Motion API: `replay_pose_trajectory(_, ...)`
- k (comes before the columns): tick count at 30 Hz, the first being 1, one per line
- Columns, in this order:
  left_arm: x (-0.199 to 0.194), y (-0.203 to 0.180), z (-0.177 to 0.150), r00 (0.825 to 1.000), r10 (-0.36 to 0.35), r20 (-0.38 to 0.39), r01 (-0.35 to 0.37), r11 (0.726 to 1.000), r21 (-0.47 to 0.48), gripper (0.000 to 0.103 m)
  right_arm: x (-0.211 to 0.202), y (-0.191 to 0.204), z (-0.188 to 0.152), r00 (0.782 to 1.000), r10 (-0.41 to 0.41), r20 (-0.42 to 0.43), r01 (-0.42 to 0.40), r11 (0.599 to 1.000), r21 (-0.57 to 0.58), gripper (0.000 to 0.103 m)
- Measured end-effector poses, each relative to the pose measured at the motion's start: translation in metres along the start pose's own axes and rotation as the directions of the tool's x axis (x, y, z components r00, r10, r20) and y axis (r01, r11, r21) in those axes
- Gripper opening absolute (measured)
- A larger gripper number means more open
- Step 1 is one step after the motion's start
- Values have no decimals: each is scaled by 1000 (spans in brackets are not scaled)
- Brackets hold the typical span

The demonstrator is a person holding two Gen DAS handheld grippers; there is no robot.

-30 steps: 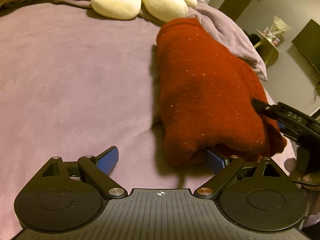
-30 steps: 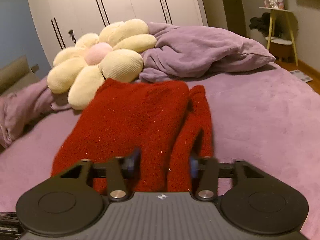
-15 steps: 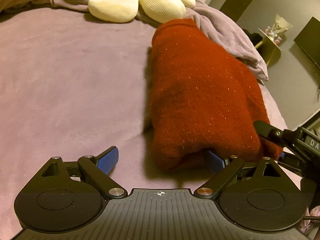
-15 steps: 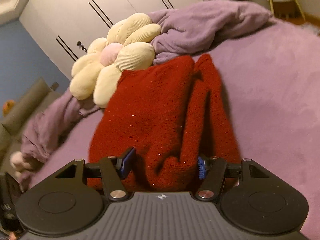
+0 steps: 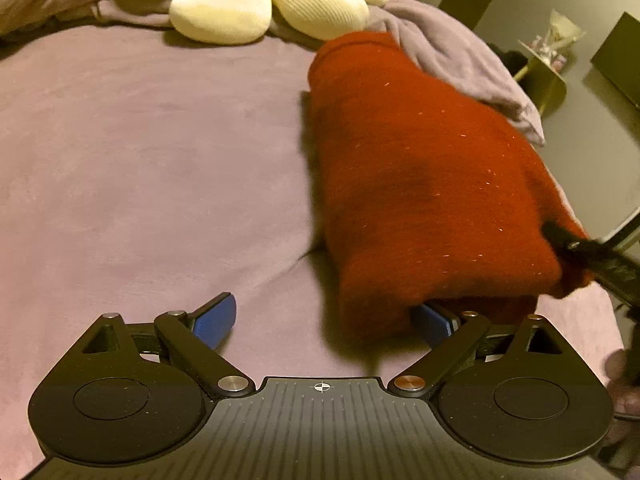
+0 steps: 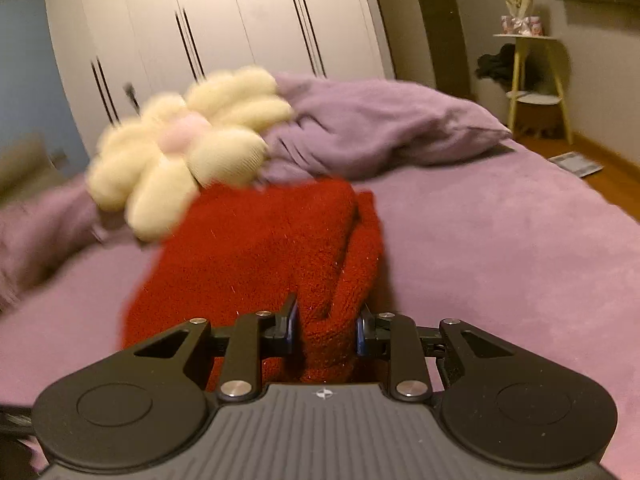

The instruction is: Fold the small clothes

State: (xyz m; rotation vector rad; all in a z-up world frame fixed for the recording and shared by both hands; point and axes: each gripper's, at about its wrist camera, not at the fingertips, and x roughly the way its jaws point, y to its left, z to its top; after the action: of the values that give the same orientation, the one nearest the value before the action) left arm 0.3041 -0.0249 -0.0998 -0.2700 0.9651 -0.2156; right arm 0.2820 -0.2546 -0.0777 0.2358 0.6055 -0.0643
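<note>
A folded red knit garment point(image 5: 424, 184) lies on the purple bed; it also shows in the right wrist view point(image 6: 256, 256). My left gripper point(image 5: 324, 320) is open wide at its near end, with the right blue pad point(image 5: 430, 322) tucked under the garment's edge and the left pad on bare bed. My right gripper point(image 6: 326, 334) has its jaws closed on a bunched fold of the garment's near right edge. The right gripper's body shows at the far right of the left wrist view point(image 5: 600, 264).
A cream flower-shaped cushion point(image 6: 184, 160) and a rumpled purple duvet point(image 6: 380, 124) lie just behind the garment. The purple bed surface point(image 5: 140, 168) spreads to the left. A yellow side table point(image 6: 532, 76) and white wardrobes point(image 6: 224, 32) stand beyond the bed.
My right gripper's jaws have narrowed onto the bunched edge of the garment and its view has swung level. The left gripper has stayed open at the near end.
</note>
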Motion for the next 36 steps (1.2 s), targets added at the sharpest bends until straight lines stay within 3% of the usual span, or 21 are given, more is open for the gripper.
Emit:
replay_pose_trajectory(3, -2, 9, -1, 1000, -5, -7, 4, 999, -36, 97, 13, -2, -9, 999, -29, -40, 28, 999, -40, 26)
replay_pose_trajectory(5, -7, 14, -3, 1000, -3, -1, 3, 999, -51, 97, 4, -5, -5, 999, -6, -45, 5, 1000, -16, 36)
replay_pose_trajectory(7, -13, 20, -5, 1000, -3, 11, 3, 998, -67, 97, -14, -11, -2, 1000, 25, -16, -24, 998, 51, 46)
replay_pose_trajectory(12, -30, 34, -18, 999, -20, 32, 24, 989, -143, 97, -50, -21, -19, 983, 182, 3, -178, 956, 232, 53)
replay_pose_trajectory(16, -42, 38, -20, 999, -21, 46, 29, 984, -178, 97, -45, -29, -30, 965, 262, -10, -240, 900, 364, 54)
replay_pose_trajectory(19, -48, 35, -20, 998, -35, 56, 45, 981, -188, 97, -33, -44, -39, 943, 331, -7, -277, 800, 532, 55)
replay_pose_trajectory(21, -46, 33, -22, 996, -81, 49, 90, 970, -226, 98, -26, -52, -47, 937, 350, 20, -288, 736, 612, 55)
replay_pose_trajectory(23, -39, 33, -26, 978, -202, 42, 205, 931, -302, 98, -23, -58, -52, 941, 336, 40, -278, 701, 656, 54)
replay_pose_trajectory(26, -23, 34, -31, 924, -377, 58, 363, 822, -439, 98, -19, -64, -56, 937, 342, 71, -291, 653, 699, 51)
replay_pose_trajectory(28, -13, 32, -31, 894, -437, 94, 424, 762, -490, 98, -17, -68, -56, 939, 336, 77, -288, 643, 710, 43)
replay_pose_trajectory(29, -9, 31, -30, 892, -441, 103, 429, 751, -501, 98, -16, -68, -55, 939, 335, 75, -286, 643, 710, 36)
replay_pose_trajectory(36, 0, 19, -14, 919, -377, 114, 386, 801, -457, 98, -14, -72, -52, 941, 330, 74, -285, 655, 700, 34)
